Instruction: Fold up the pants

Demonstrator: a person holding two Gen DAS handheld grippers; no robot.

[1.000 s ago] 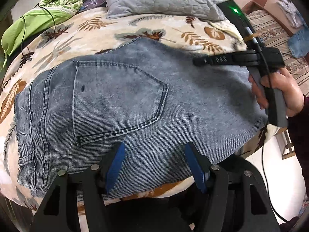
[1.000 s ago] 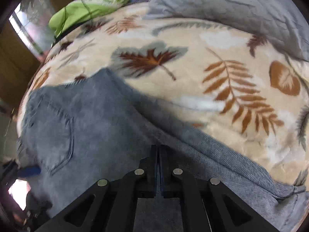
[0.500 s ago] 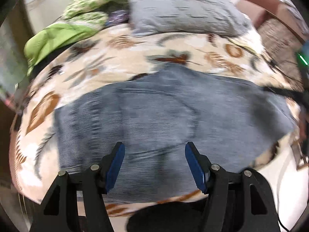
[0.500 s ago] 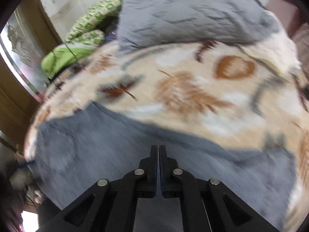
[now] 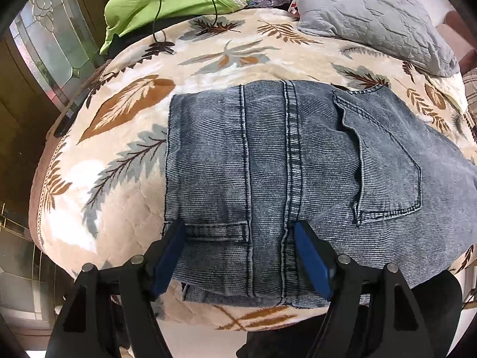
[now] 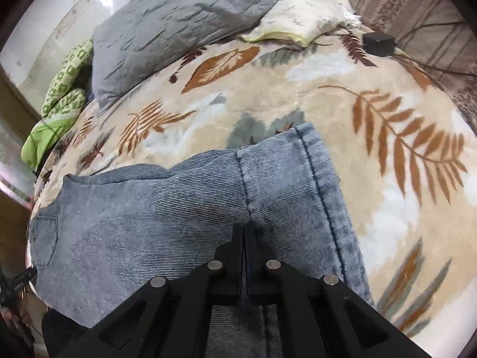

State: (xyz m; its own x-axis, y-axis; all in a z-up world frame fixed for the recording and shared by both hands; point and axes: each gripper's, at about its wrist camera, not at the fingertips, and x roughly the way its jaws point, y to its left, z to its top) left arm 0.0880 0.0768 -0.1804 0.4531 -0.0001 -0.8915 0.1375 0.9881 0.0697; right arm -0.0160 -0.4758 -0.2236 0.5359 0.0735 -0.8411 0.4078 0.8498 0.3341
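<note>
Blue-grey jeans (image 5: 298, 164) lie folded lengthwise on a leaf-patterned blanket (image 5: 125, 125), back pocket up. In the left wrist view my left gripper (image 5: 240, 238) is open, its blue pads straddling the waistband end near the bed's front edge. In the right wrist view the jeans (image 6: 179, 208) stretch left, with the hem end at the right. My right gripper (image 6: 245, 232) is shut with its tips low over the denim near the hem; whether it pinches cloth is hidden.
A grey pillow (image 5: 372, 15) and green bedding (image 5: 167, 0) with a black cable lie at the far side of the bed. A small black box (image 6: 378, 43) sits at the far right. A glass door (image 5: 53, 44) stands at the left.
My left gripper has swung left from the pocket area to the waistband end. My right gripper has moved right along the leg to the hem end. Both kept their states.
</note>
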